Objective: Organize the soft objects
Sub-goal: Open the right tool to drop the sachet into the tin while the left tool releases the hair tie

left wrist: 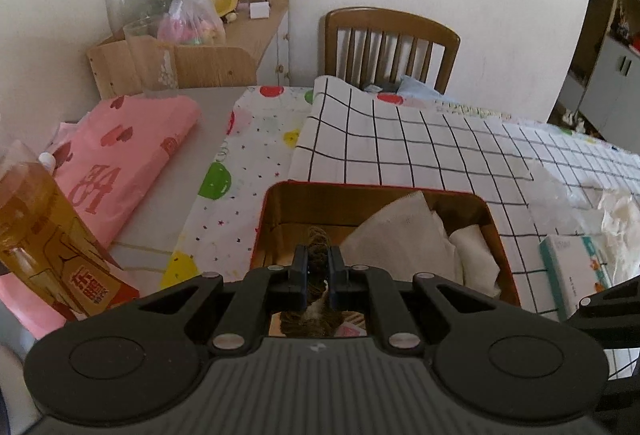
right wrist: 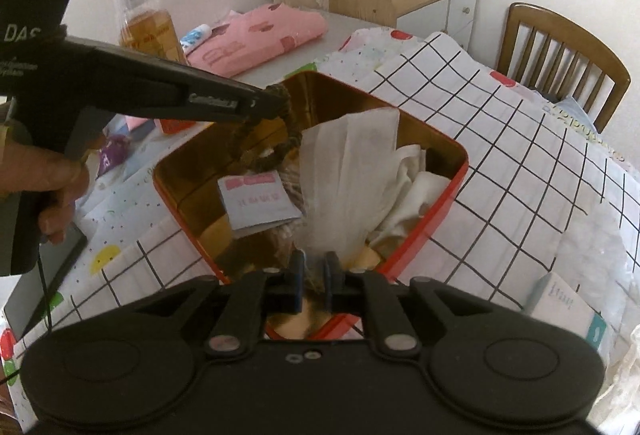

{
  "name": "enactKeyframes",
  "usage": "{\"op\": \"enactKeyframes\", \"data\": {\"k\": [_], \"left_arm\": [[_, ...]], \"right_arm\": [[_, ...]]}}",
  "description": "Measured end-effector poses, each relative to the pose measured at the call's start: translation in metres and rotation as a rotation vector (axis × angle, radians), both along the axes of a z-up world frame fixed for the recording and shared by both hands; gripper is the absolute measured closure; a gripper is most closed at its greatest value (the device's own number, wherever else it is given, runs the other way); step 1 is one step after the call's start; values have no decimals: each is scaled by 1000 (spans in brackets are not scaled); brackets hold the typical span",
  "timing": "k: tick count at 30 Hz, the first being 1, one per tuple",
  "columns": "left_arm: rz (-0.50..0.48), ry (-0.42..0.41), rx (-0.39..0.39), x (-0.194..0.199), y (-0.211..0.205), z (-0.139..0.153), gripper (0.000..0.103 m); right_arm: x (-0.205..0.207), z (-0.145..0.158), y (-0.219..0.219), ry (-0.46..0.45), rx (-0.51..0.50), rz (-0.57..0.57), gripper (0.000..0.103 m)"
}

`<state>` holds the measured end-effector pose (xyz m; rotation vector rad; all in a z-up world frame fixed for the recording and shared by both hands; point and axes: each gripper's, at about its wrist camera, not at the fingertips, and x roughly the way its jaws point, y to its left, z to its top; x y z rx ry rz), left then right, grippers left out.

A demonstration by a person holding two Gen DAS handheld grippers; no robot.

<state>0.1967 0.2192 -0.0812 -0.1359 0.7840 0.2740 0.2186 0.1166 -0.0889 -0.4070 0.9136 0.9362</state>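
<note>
We see the tin box (right wrist: pixel 448 195) sitting on the checked cloth (left wrist: pixel 420 147) on the table, with white cloths (right wrist: pixel 352 187) on its right side and a paper card (right wrist: pixel 256 203) on its left side. The left gripper (left wrist: pixel 319 267) is over the near end of the box with a rope (right wrist: pixel 276 151) between its fingers, and the rope hangs down into the box. To the left of the box lie a soft pack (left wrist: pixel 120 155) and a bottle (left wrist: pixel 36 227), behind the table stands a chair (left wrist: pixel 390 43), and to the right of the box is a small carton (left wrist: pixel 576 271).
</note>
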Motion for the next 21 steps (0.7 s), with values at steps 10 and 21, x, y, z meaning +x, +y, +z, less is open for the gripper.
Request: {"op": "enactKeyframes", "data": {"k": [10,21], "left_arm": [[-16,57,-13,7,-7,-13,93],[-56,82,-54,6,-14,-19,90]], "right_arm": [[2,-4,-4,15,14,6,84],[-8,3,-7,-22,43,35,58]]}}
